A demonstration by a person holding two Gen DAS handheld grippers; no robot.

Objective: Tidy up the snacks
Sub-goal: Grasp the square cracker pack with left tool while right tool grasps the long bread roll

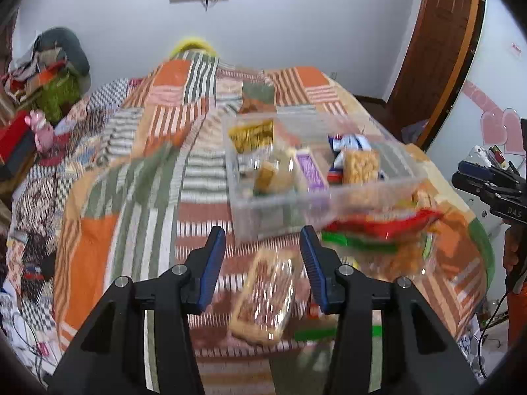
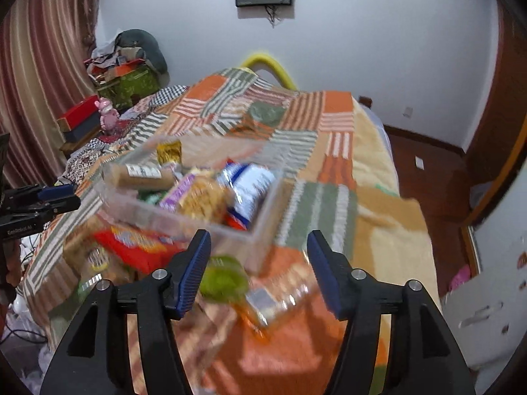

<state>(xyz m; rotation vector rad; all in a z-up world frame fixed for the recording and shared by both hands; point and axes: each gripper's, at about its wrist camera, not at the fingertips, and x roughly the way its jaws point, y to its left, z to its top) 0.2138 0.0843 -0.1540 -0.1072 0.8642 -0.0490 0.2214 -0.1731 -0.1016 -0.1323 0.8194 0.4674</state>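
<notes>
Both open and empty, left gripper (image 1: pixel 262 256) above clear-wrapped snack pack (image 1: pixel 265 299) on bed (image 1: pixel 148 197) near clear bin (image 1: pixel 316 194), right gripper (image 2: pixel 260 261) over green packet (image 2: pixel 224 278); next likely lower, grasp.

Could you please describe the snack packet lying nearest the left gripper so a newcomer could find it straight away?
Start at the clear plastic bin on the patchwork bedspread. In front of it, between the open left gripper's fingers, lies a clear-wrapped packet of brown bars. Unlike the red bag beside it, it is see-through and tan.
</notes>
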